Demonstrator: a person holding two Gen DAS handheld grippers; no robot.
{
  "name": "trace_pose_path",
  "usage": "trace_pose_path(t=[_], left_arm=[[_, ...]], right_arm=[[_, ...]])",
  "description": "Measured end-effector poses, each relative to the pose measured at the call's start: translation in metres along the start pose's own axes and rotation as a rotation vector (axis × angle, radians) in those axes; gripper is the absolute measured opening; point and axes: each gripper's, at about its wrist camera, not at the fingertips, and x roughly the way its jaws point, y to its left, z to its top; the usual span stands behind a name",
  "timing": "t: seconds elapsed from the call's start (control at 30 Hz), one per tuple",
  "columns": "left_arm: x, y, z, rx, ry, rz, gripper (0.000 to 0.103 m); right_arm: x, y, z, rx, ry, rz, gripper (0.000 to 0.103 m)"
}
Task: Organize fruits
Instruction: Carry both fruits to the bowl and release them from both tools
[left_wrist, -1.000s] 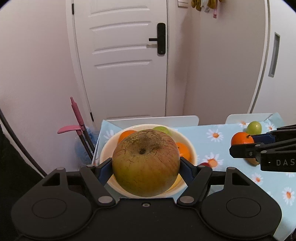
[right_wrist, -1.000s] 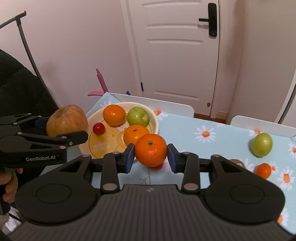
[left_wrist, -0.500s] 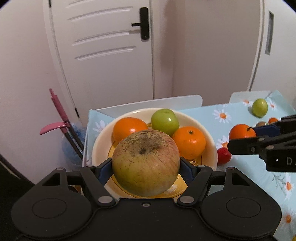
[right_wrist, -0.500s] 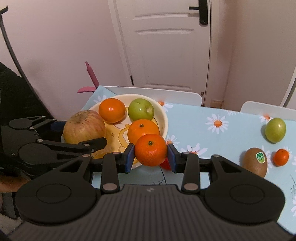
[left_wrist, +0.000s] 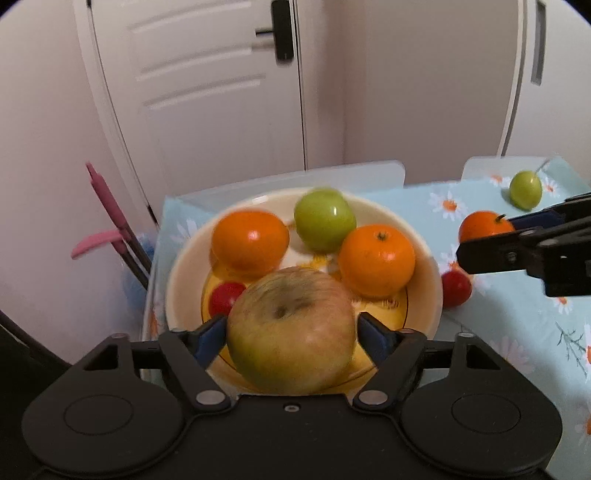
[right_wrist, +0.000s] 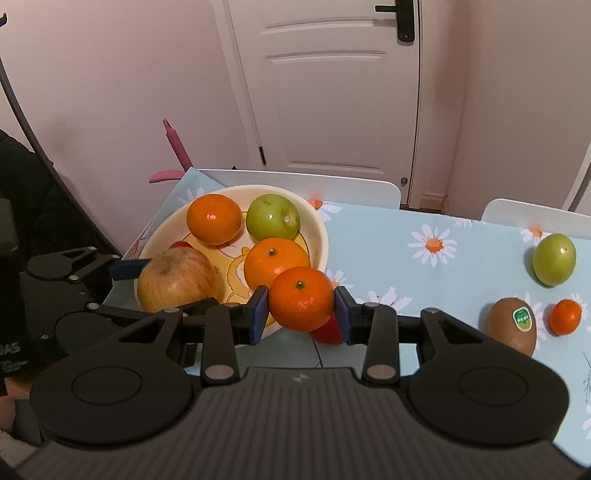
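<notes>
two grippers are working over the fruit now. the left gripper (left_wrist: 291, 334) is opening its jaws, with the big apple (left_wrist: 291, 328) between them, low over the near side of the bowl (left_wrist: 424, 266); a small gap is showing beside each blue pad. to do this well, it should be letting the apple settle softly, then pulling straight back so it is not bumping the oranges. the right gripper (right_wrist: 301, 310) is pinching a small orange (right_wrist: 301, 299) just by the bowl's near rim. farther off on the tablecloth (right_wrist: 461, 273), a kiwi (right_wrist: 513, 325), a tiny orange (right_wrist: 565, 316) and a green fruit (right_wrist: 554, 258) are waiting. a red fruit (right_wrist: 327, 330) is hiding behind the held orange, and the apple is blurry.
</notes>
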Motion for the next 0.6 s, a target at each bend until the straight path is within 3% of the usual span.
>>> trace_pose_path(t=[0.07, 0.6], left_arm=[[-0.010, 0.000, 0.002, -0.004, -0.037, 0.013, 0.103], [-0.056, 0.007, -0.015, -0.079, -0.017, 0.114, 0.103]], right_arm=[[-0.001, -0.002, 0.003, -0.008, 0.001, 0.013, 0.053], [0.021, 0.026, 0.011, -0.162, 0.080, 0.125, 0.053]])
